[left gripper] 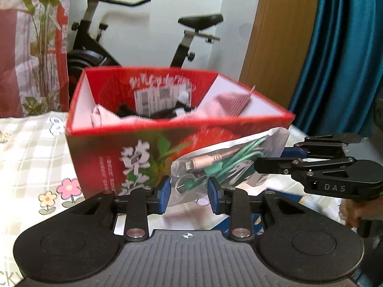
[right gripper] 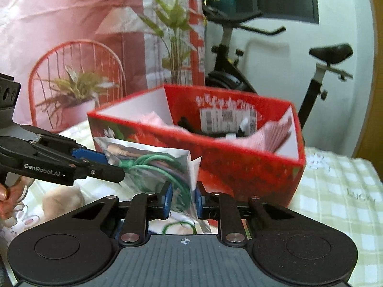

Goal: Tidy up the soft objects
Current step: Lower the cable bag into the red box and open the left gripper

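Two grippers: the left gripper (left gripper: 189, 195) and the right gripper (right gripper: 183, 199). One clear bag (left gripper: 222, 165) sits between both pairs of fingers, holding at least one green cable (left gripper: 237, 154) and one pale plug (left gripper: 199, 163). Beyond the fingertips stands one red box (left gripper: 115, 143) containing two pink cloths (right gripper: 275, 135). One exercise bike (left gripper: 134, 35) stands behind.

- Red box (left gripper: 148, 143) blocks 12 o'clock; its open top is partly filled with pink cloth (left gripper: 229, 102).
- Checked worktop (left gripper: 31, 148) lies free at 9 o'clock.
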Action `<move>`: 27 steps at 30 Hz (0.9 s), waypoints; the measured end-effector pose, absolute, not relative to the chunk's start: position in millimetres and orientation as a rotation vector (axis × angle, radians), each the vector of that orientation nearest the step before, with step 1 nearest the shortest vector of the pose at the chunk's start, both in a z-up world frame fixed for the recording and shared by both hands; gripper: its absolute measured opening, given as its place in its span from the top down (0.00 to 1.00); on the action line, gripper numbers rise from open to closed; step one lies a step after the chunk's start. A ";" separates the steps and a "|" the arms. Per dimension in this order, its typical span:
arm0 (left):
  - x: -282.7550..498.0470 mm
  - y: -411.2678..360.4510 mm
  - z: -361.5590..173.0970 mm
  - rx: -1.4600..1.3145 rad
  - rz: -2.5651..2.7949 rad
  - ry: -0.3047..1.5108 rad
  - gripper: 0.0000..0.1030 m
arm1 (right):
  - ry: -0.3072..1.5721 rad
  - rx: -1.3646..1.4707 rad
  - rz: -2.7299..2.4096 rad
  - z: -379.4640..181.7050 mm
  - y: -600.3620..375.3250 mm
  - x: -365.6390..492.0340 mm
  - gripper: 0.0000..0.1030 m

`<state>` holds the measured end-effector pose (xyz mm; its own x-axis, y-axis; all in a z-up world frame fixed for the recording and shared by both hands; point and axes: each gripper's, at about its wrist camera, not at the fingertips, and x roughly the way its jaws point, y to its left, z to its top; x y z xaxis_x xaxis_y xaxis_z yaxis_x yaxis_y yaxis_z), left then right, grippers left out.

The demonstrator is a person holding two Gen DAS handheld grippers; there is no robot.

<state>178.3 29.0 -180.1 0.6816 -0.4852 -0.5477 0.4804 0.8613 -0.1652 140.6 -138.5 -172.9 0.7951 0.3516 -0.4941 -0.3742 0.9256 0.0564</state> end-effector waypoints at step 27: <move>244.9 39.9 -93.3 -0.205 -0.487 0.571 0.66 | 0.533 0.086 0.394 -84.1 -151.5 231.2 0.82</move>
<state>244.9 39.9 -93.3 0.7321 -0.4953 -0.4675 0.3841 0.8671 -0.3171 231.2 -151.5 -84.1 0.7881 0.3876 -0.4781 -0.3434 0.9216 0.1811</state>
